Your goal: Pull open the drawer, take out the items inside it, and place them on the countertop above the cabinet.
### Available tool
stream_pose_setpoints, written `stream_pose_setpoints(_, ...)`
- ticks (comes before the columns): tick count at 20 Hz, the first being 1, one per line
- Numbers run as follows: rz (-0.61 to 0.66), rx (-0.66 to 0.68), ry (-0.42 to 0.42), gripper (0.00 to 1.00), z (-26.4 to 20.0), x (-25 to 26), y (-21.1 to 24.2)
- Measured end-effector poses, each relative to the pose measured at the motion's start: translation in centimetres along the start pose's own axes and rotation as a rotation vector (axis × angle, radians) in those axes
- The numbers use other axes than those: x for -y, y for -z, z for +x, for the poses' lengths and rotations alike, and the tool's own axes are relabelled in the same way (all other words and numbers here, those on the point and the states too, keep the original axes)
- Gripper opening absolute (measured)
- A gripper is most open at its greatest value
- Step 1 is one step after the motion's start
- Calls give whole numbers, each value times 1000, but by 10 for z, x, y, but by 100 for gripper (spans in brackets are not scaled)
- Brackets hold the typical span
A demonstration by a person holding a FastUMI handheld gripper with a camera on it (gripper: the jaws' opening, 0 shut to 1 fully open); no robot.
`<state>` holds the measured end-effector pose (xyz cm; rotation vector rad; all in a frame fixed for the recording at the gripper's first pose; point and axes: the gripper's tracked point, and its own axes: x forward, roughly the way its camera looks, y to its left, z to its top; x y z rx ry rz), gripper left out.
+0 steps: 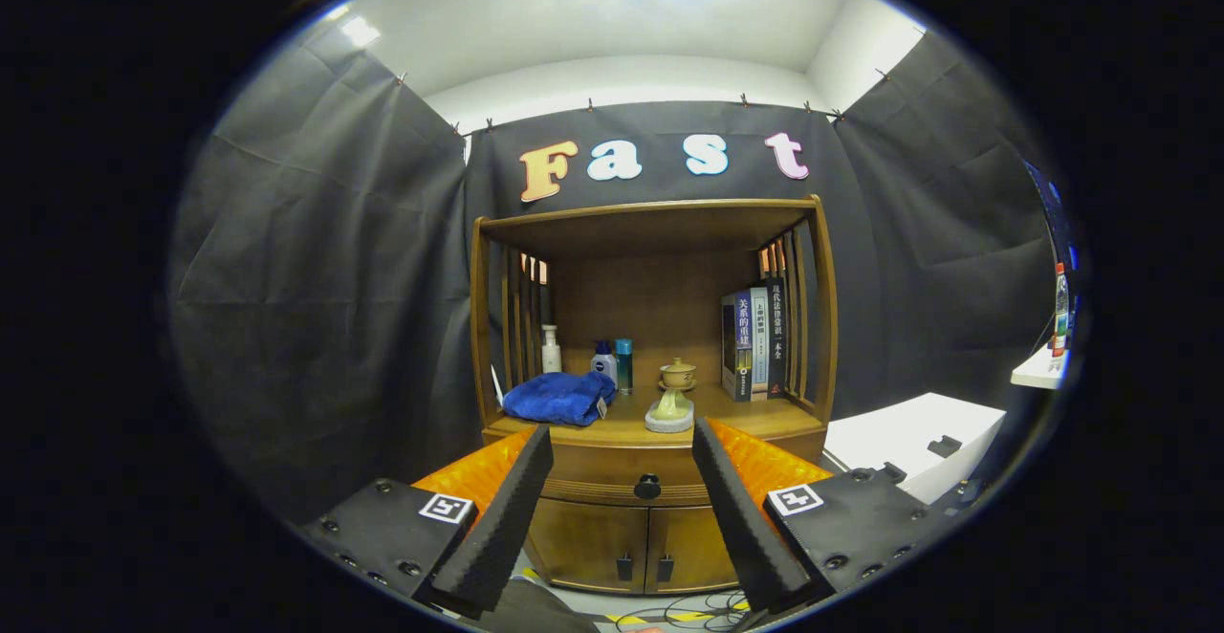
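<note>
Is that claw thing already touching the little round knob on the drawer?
Apart. In the gripper view the claw is open, its fingers spread either side of the knob, which sits beyond them on the closed drawer.

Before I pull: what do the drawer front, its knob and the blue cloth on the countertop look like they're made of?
Drawer front: looks like wood, brown with a smooth satin sheen and grain-like tone matching the cabinet.
Knob: dark, round, slightly glossy; metal or plastic, can't tell.
Blue cloth: soft, fuzzy fabric, bunched in folds, likely a microfibre towel.
The gripper is open, fingers either side of the knob, short of it.
</note>
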<state>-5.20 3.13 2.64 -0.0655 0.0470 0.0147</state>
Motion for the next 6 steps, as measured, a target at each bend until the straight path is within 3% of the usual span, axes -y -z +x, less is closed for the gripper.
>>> stream_pose_setpoints(6, 3, 2, 21, 97, -1, 8, -2)
